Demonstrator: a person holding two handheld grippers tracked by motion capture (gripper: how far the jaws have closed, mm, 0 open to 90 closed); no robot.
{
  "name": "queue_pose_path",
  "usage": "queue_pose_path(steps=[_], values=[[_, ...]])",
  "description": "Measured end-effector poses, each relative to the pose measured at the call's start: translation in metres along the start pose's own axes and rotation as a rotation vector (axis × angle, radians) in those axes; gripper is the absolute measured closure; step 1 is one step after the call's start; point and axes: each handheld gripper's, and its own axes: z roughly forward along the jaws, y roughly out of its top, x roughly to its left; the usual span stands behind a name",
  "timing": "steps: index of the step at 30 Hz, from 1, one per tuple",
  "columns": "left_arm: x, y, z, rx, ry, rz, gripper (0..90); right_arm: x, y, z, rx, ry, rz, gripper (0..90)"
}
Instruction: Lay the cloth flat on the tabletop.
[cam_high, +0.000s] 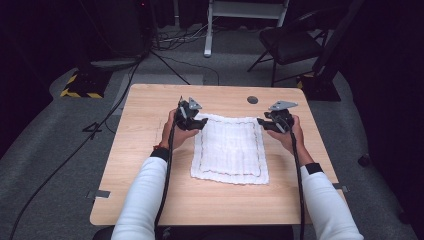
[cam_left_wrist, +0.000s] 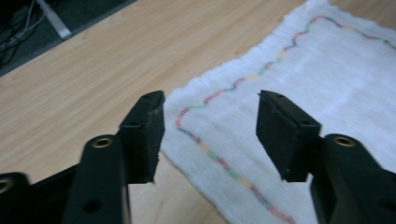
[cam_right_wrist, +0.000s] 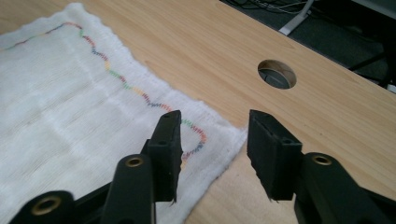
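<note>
1. We see the left gripper (cam_left_wrist: 210, 135) with its two black jaws parted and nothing pressed between them; below the gap lies one far corner of the white cloth (cam_left_wrist: 299, 116), its wavy multicoloured stitch line (cam_left_wrist: 219, 93) running between the pads; the jaws hover just over that corner, and whether they touch it we cannot tell.

2. We see the right gripper (cam_right_wrist: 212, 154) likewise open; its jaws straddle the cloth's other far corner, one pad over the stitched border, the other over bare wood just past the fringe; no fabric is pinched.

3. From the high view, the left gripper (cam_high: 189, 116) and the right gripper (cam_high: 275, 120) sit at the two far corners of the cloth (cam_high: 230, 150), each held in a hand with a white sleeve (cam_high: 145, 195) behind it; a black cable trails back from each.

4. The cloth lies flat and spread out near the middle of the wooden table (cam_high: 145, 130); a round cable hole (cam_high: 252, 100) sits in the tabletop just beyond the right gripper.

5. Beyond the table stands a dark chair (cam_high: 290, 45) on grey floor.
</note>
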Motion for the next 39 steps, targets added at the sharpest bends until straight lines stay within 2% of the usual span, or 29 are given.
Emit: queue_pose_path(steps=[1, 2, 3, 4, 5, 9, 10, 11, 14, 19, 20, 22, 23, 25, 26, 27, 30, 32, 34, 39], values=[[-0.003, -0.002, -0.002, 0.013, -0.005, 0.018, 35.4, 0.003, -0.002, -0.003, 0.001, 0.008, -0.008, 52.2], [-0.003, -0.002, -0.002, 0.013, -0.005, 0.018, 33.3, 0.003, -0.002, -0.003, 0.001, 0.008, -0.008, 52.2], [-0.011, -0.007, -0.006, 0.030, -0.024, 0.043, 31.2, 0.008, -0.007, -0.008, -0.002, 0.031, -0.017, 49.0], [-0.011, -0.007, -0.006, 0.030, -0.024, 0.043, 29.5, 0.008, -0.007, -0.008, -0.002, 0.031, -0.017, 49.0], [-0.019, -0.012, -0.010, 0.036, -0.060, 0.066, 28.1, 0.014, -0.012, -0.014, -0.002, 0.047, -0.036, 47.3], [-0.038, -0.026, -0.016, 0.079, -0.092, 0.138, 25.7, 0.029, -0.022, -0.024, 0.002, 0.089, -0.059, 44.2], [-0.038, -0.026, -0.016, 0.079, -0.092, 0.138, 26.2, 0.032, -0.025, -0.026, 0.005, 0.103, -0.067, 43.5], [-0.045, -0.033, -0.019, 0.098, -0.096, 0.163, 26.3, 0.036, -0.028, -0.027, 0.009, 0.114, -0.073, 43.1], [-0.051, -0.042, -0.024, 0.109, -0.103, 0.180, 26.3, 0.047, -0.037, -0.032, 0.031, 0.136, -0.108, 41.6], [-0.055, -0.051, -0.033, 0.097, -0.126, 0.167, 26.2, 0.061, -0.048, -0.042, 0.036, 0.166, -0.126, 38.9], [-0.058, -0.056, -0.037, 0.102, -0.137, 0.167, 26.2, 0.063, -0.050, -0.045, 0.032, 0.171, -0.124, 38.3], [-0.060, -0.062, -0.039, 0.121, -0.133, 0.182, 26.2, 0.067, -0.054, -0.048, 0.041, 0.174, -0.120, 37.3], [-0.062, -0.065, -0.040, 0.135, -0.126, 0.188, 26.2, 0.070, -0.056, -0.049, 0.047, 0.173, -0.131, 36.4], [-0.065, -0.071, -0.042, 0.138, -0.138, 0.181, 26.2, 0.075, -0.060, -0.052, 0.057, 0.178, -0.151, 36.2], [-0.065, -0.071, -0.042, 0.138, -0.138, 0.181, 26.2, 0.075, -0.060, -0.052, 0.057, 0.178, -0.151, 36.2], [-0.068, -0.074, -0.044, 0.155, -0.137, 0.199, 26.2, 0.079, -0.064, -0.053, 0.065, 0.186, -0.155, 35.8], [-0.069, -0.077, -0.045, 0.155, -0.136, 0.200, 26.2, 0.081, -0.070, -0.052, 0.083, 0.193, -0.164, 35.1], [-0.069, -0.082, -0.042, 0.175, -0.143, 0.189, 26.1, 0.082, -0.072, -0.052, 0.098, 0.193, -0.167, 34.1], [-0.068, -0.084, -0.040, 0.174, -0.157, 0.157, 25.4, 0.084, -0.074, -0.052, 0.119, 0.196, -0.182, 33.7], [-0.067, -0.086, -0.039, 0.167, -0.167, 0.144, 25.1, 0.086, -0.080, -0.053, 0.139, 0.178, -0.191, 33.9]])
